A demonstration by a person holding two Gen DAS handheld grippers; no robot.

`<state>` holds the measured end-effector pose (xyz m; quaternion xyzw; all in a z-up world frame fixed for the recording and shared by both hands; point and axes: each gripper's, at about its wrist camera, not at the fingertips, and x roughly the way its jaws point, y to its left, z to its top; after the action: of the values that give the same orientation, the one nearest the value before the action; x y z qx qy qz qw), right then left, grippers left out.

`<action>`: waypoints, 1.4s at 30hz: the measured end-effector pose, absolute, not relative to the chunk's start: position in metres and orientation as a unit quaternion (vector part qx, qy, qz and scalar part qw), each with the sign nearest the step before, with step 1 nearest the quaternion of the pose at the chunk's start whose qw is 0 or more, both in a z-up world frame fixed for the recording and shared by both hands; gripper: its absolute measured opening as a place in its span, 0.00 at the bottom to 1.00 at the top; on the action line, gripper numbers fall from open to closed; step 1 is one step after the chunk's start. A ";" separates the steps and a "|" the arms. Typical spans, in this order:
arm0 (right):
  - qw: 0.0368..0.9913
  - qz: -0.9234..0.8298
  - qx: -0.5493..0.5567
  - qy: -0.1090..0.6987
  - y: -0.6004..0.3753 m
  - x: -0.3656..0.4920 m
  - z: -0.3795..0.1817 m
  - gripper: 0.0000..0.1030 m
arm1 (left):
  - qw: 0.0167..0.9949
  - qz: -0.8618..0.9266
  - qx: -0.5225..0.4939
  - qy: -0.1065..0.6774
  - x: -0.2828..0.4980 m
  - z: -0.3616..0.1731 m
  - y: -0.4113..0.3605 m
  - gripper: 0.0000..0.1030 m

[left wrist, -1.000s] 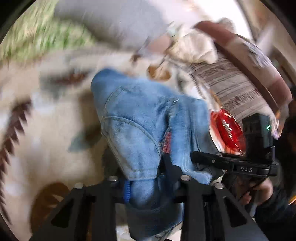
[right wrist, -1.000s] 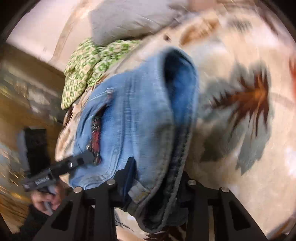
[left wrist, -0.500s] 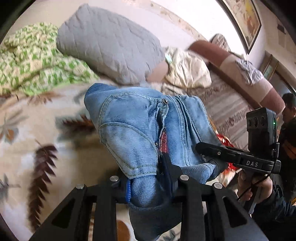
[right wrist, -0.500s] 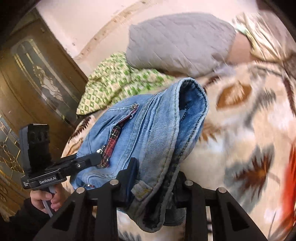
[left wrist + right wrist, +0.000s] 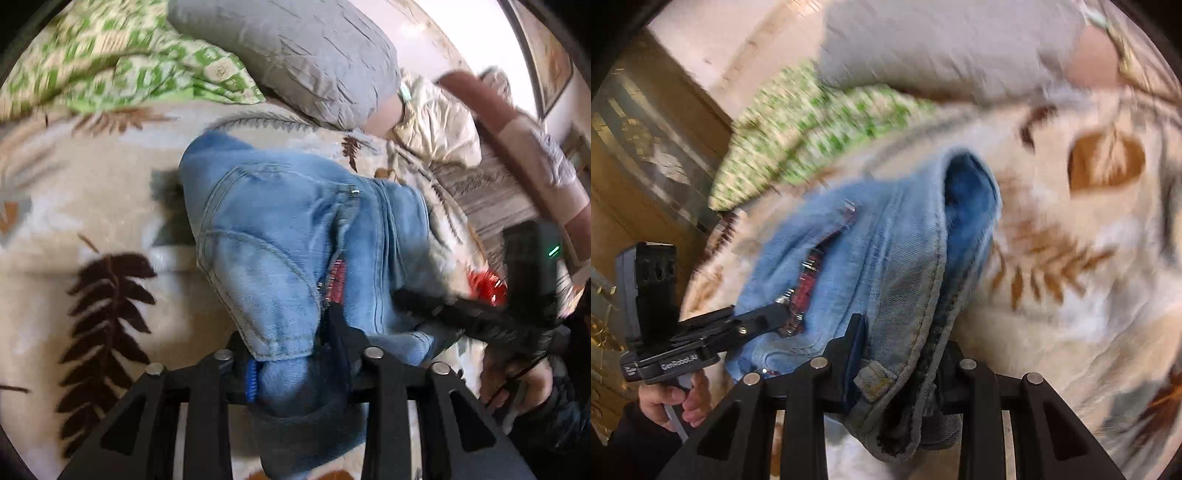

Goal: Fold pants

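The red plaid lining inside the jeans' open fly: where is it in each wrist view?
Left wrist: red plaid lining just right of centre, directly above the left tongs, which clamp the jeans.
Right wrist: left of centre, by the left tongs' tip.
Shared landmark: grey pillow.

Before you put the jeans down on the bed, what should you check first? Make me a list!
1. Left gripper pinching the light blue denim jeans: ok.
2. Right gripper pinching the waistband: ok.
3. Jeans lifted off the cream leaf-patterned blanket: cannot tell, blurred.
4. Blanket below free of other items: ok where visible.
5. Grey quilted pillow apart from the jeans: ok.
6. Legs folded evenly: cannot tell, bunched.
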<state>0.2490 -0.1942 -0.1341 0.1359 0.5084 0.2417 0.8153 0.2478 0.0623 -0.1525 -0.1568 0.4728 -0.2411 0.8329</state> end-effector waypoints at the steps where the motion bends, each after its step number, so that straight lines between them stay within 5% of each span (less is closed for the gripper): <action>1: 0.810 0.239 0.142 0.516 -0.196 0.250 -0.145 0.32 | 0.828 -0.244 -0.167 0.476 0.250 -0.155 0.065 0.38; 12: 0.808 0.242 0.147 0.517 -0.196 0.251 -0.148 0.32 | 0.828 -0.234 -0.165 0.482 0.252 -0.153 0.062 0.45; 14: 0.808 0.240 0.142 0.518 -0.198 0.253 -0.150 0.33 | 0.832 -0.220 -0.157 0.484 0.253 -0.154 0.062 0.62; 17: 0.811 0.242 0.130 0.517 -0.197 0.253 -0.148 0.38 | 0.842 -0.190 -0.136 0.485 0.251 -0.151 0.062 0.74; 18: 0.813 0.240 0.125 0.516 -0.196 0.253 -0.147 0.42 | 0.847 -0.178 -0.129 0.483 0.249 -0.149 0.061 0.78; 20: 0.823 0.220 0.103 0.514 -0.196 0.253 -0.143 0.72 | 0.861 -0.151 -0.109 0.473 0.244 -0.143 0.059 0.92; 22: 0.837 0.187 0.089 0.506 -0.199 0.251 -0.136 0.86 | 0.867 -0.138 -0.102 0.468 0.239 -0.138 0.058 1.00; 34: 0.861 0.218 0.049 0.458 -0.201 0.220 -0.089 0.93 | 0.881 -0.153 -0.085 0.440 0.199 -0.096 0.057 1.00; 42: 0.850 0.249 0.012 0.464 -0.206 0.199 -0.089 0.93 | 0.890 -0.184 0.135 0.395 0.163 -0.093 0.023 1.00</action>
<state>0.1990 -0.2062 -0.0894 0.0116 0.4635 0.2487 0.8504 0.1631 0.0231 -0.0931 0.1350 0.3947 -0.1841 0.8900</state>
